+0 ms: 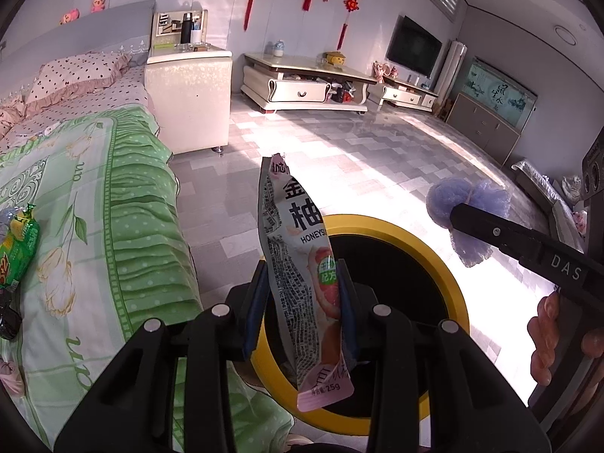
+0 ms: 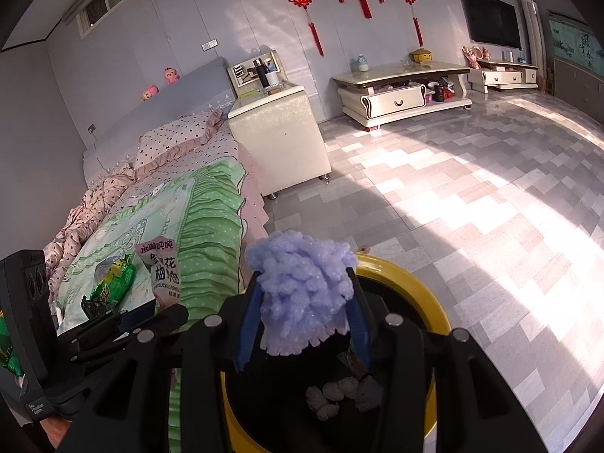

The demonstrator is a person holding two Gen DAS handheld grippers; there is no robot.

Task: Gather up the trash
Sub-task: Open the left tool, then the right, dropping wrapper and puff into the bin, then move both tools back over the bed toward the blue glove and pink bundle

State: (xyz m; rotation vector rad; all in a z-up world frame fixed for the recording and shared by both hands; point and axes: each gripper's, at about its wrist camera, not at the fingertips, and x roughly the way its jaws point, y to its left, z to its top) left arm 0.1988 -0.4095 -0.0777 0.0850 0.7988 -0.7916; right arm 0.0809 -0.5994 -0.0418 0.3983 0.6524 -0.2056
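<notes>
A pink-and-white snack wrapper (image 1: 298,226) stands upright between the blue pads of my left gripper (image 1: 302,268), which is shut on it above a yellow-rimmed bin (image 1: 362,221) with a black inside. My right gripper (image 2: 304,275) is shut on a purple foam net (image 2: 298,302) over the same bin (image 2: 415,283); crumpled grey scraps (image 2: 339,396) lie at the bin's bottom. The left wrist view shows the right gripper (image 1: 458,222) with the foam net (image 1: 468,204) at the right. In the right wrist view, the left gripper (image 2: 158,315) and wrapper (image 2: 162,275) are at the left.
The bin stands on the tiled floor against a bed with a green cover (image 1: 113,207). A green snack bag (image 1: 19,245) lies on the bed, also seen from the right wrist as the snack bag (image 2: 113,283). A cream nightstand (image 1: 188,102) stands beyond. A hand (image 1: 547,339) grips the right tool.
</notes>
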